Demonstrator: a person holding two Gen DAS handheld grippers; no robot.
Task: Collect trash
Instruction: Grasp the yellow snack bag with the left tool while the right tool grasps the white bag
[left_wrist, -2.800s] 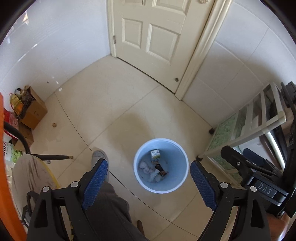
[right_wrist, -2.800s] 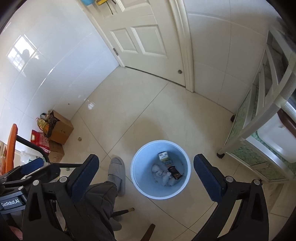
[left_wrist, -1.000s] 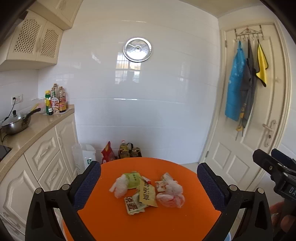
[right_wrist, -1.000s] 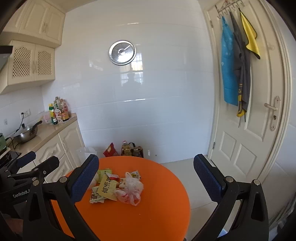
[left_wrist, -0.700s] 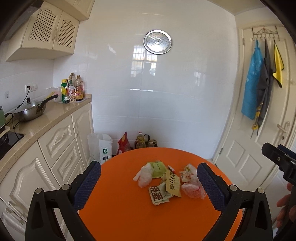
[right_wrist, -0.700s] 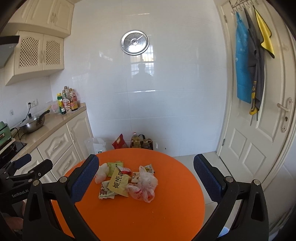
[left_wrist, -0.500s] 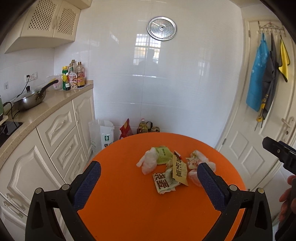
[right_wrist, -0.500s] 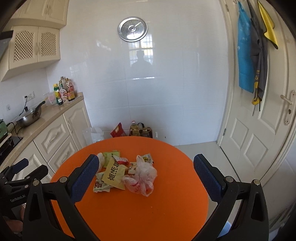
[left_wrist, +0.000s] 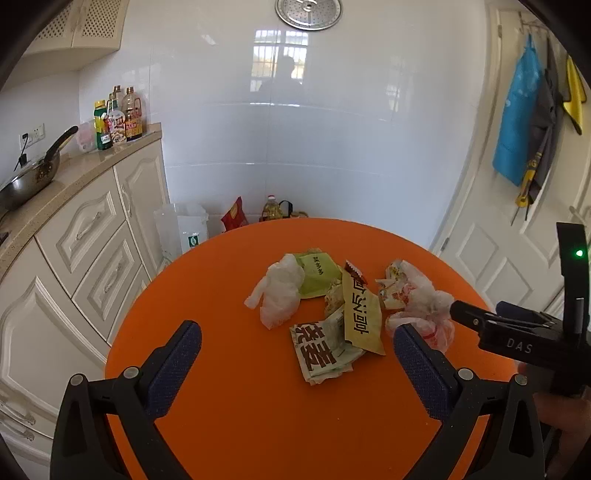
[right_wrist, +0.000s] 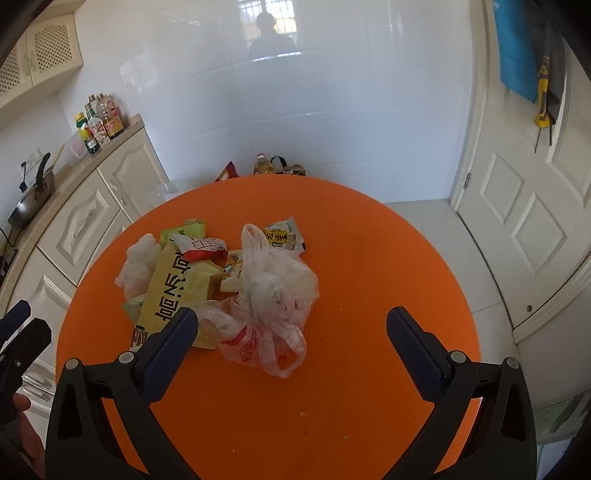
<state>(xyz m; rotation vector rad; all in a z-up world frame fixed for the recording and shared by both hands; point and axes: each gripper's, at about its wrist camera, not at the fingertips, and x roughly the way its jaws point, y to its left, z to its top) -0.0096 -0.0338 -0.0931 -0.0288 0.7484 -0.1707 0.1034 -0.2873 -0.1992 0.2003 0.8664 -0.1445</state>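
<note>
A heap of trash lies on a round orange table (left_wrist: 229, 369) (right_wrist: 369, 258). It holds a crumpled white tissue (left_wrist: 279, 291) (right_wrist: 138, 264), a green packet (left_wrist: 317, 273), a yellow wrapper (left_wrist: 360, 317) (right_wrist: 173, 291), a printed white wrapper (left_wrist: 321, 350), a red-and-white wrapper (right_wrist: 201, 245) and a knotted clear plastic bag (left_wrist: 417, 306) (right_wrist: 271, 306). My left gripper (left_wrist: 297, 345) hovers open above the table, in front of the heap. My right gripper (right_wrist: 291, 328) is open too, with the plastic bag between and beyond its fingers. Nothing is held.
Cream cabinets (left_wrist: 85, 236) with a wok (left_wrist: 26, 177) and bottles (left_wrist: 118, 120) stand to the left. A white door (right_wrist: 532, 192) with hanging cloths (left_wrist: 524, 140) is at the right. Bags and a bottle (left_wrist: 271, 208) sit on the floor behind the table.
Both grippers have swung up from the blue bin on the floor to the table and then come in closer and lower over the trash heap. Both stayed open.
</note>
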